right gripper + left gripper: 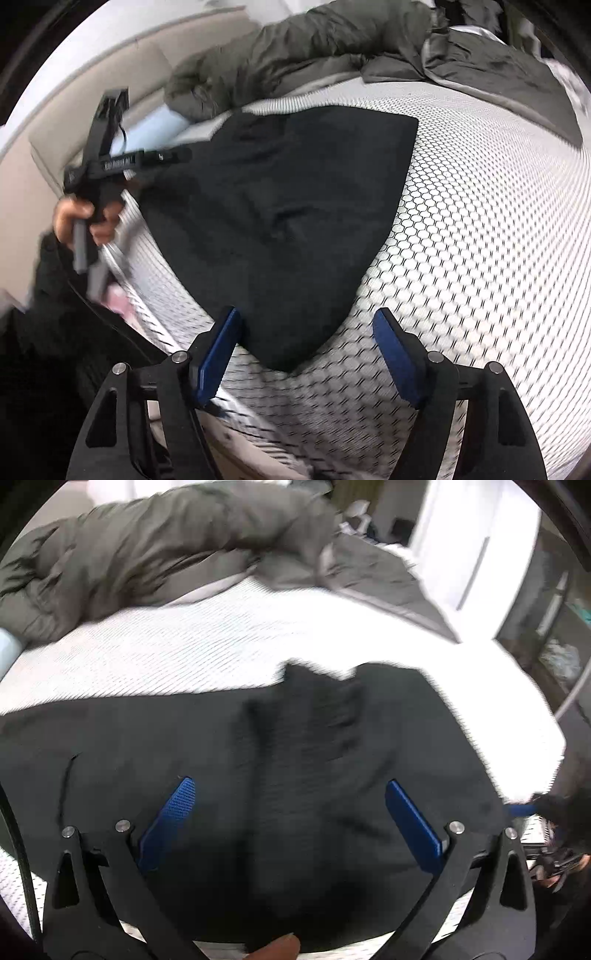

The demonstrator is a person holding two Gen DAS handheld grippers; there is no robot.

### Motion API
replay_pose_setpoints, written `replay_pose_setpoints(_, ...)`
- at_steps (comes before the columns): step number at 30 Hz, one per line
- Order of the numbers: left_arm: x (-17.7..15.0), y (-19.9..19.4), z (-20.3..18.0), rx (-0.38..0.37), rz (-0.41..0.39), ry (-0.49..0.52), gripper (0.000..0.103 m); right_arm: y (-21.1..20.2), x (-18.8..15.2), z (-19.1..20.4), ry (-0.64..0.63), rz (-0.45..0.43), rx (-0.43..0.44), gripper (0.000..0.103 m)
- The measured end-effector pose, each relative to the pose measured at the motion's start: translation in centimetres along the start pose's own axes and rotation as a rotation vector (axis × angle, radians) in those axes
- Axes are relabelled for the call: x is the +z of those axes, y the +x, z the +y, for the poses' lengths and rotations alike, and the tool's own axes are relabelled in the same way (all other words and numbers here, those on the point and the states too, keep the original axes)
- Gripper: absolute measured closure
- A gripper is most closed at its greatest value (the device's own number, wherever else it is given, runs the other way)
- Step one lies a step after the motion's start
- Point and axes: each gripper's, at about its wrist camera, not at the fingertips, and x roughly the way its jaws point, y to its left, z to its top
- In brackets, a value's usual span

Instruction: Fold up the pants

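Nearest, the left tongs [290, 819] and right tongs [306, 354] both gape wide, holding nothing. Black pants [288, 206] lie folded on the white patterned bed [461, 240], beneath the left tongs, a corner between the right. Beyond, a grey duvet [155, 550] is heaped.

Both grippers, the left gripper [290, 812] and the right gripper [306, 347], share one build: black angular frames with triangular cut-outs, round silver screws at the pivots, and flat blue fingers [173, 819] with a textured face. A black cable [22, 856] trails beside the left frame. The left hand [83, 221] shows bare skin above a dark sleeve [55, 295].
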Motion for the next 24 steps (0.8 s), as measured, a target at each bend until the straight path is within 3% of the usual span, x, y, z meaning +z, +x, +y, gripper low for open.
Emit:
replay_pose_setpoints(3,0.3,1.1,-4.7,-0.069,0.018,0.061,0.001,0.2,-0.7,-1.2,0.139,-0.029,0.066,0.036)
replay_pose_setpoints(5,0.2,2.9,-8.4,-0.077,0.056,0.122,0.0,0.5,-1.0,-2.4,0.244,-0.051,0.098,0.05)
replay_pose_setpoints(6,0.1,4.0,-10.0,-0.058,0.089,0.146,0.0,0.5,-1.3,-3.0,0.301,-0.068,0.123,0.078)
replay_pose_setpoints(7,-0.1,5.2,-11.2,-0.037,0.123,0.158,0.0,0.7,-1.5,-3.4,0.334,-0.068,0.142,0.097)
replay_pose_setpoints(10,-0.5,9.1,-12.8,0.029,0.218,0.122,0.001,-0.1,-2.4,-2.6,0.319,-0.08,0.144,0.1)
replay_pose_setpoints(13,-0.3,10.0,-12.9,0.06,0.211,0.098,0.0,-0.7,-3.7,-2.0,0.308,-0.081,0.177,0.1)
replay_pose_setpoints(17,-0.6,8.4,-13.3,0.048,0.177,0.116,0.001,0.1,-4.9,-1.4,0.257,0.009,0.174,0.099)
replay_pose_setpoints(21,-3.4,5.8,-17.0,-0.051,0.155,0.264,0.001,-3.3,-4.8,-3.0,0.296,-0.11,0.187,0.085)
replay_pose_setpoints(24,-6.6,5.4,-20.3,-0.048,0.144,0.4,0.0,-4.1,-4.0,-4.5,0.353,-0.182,0.141,0.078)
